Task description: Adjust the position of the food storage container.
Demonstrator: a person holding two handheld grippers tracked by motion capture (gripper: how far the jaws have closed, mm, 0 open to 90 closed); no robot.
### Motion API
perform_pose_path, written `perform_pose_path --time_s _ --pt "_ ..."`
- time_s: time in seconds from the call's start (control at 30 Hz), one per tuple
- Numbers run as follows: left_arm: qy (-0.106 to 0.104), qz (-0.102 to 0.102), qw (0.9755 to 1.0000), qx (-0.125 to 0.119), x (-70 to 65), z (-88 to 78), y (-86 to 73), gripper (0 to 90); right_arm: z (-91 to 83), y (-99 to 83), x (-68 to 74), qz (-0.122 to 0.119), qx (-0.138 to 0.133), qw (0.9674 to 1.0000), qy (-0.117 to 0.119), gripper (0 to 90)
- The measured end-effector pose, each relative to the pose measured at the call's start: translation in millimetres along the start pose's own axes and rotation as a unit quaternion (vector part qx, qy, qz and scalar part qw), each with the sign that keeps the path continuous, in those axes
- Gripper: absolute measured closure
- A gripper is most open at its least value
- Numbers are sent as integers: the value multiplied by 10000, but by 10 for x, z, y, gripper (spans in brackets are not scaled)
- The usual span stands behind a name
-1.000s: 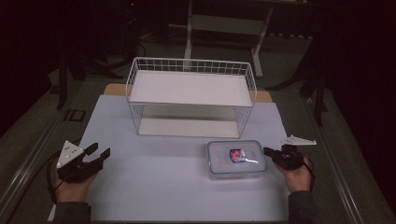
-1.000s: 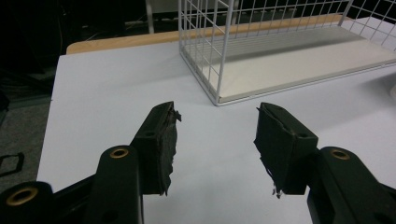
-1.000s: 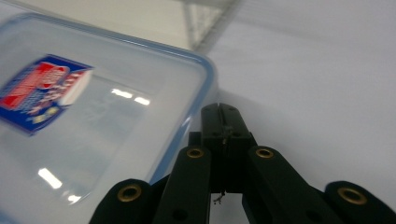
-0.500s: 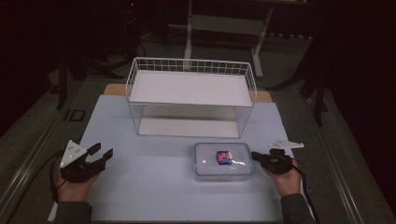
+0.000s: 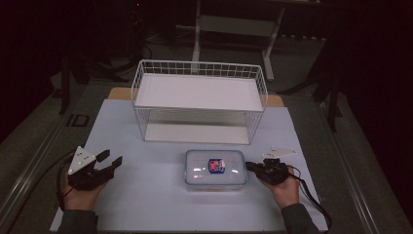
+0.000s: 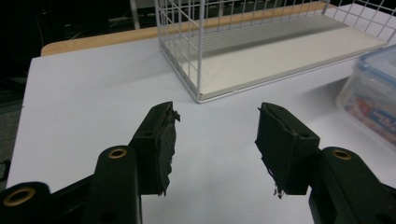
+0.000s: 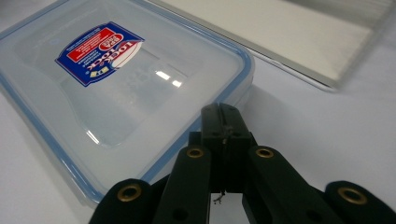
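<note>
A clear plastic food container with a blue-rimmed lid and a red and blue label lies flat on the white mat, in front of the wire shelf. My right gripper is shut, and its joined tips rest against the container's right rim with nothing between them. My left gripper sits near the mat's left side, well apart from the container. Its jaws stand open over bare mat, and the container lies off to its right.
A white wire basket shelf with two white boards stands behind the container, its open front facing me. The white mat covers the table, with a wooden edge behind it. Dark floor and a metal stand lie beyond.
The container has slid to the left across the mat, with my shut right gripper following at its right rim. The left gripper has stayed in place.
</note>
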State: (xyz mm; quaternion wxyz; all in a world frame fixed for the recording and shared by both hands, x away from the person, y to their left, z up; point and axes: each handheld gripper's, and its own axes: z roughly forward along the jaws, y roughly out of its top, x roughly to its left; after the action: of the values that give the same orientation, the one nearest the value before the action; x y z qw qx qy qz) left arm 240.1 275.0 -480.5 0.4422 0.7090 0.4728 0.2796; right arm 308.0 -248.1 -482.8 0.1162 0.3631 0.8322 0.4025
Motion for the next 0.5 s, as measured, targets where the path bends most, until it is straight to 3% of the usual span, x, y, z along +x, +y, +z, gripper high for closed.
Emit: perform_pose_path --time_s 0.2,0.5 --pt "-53 31 10000 -7 -30 10 8 465 126 85 169 -196 7 9997 110 900" --pt "-152 92 9998 21 -81 42 24 466 164 83 223 -12 -86 9993 360 900"
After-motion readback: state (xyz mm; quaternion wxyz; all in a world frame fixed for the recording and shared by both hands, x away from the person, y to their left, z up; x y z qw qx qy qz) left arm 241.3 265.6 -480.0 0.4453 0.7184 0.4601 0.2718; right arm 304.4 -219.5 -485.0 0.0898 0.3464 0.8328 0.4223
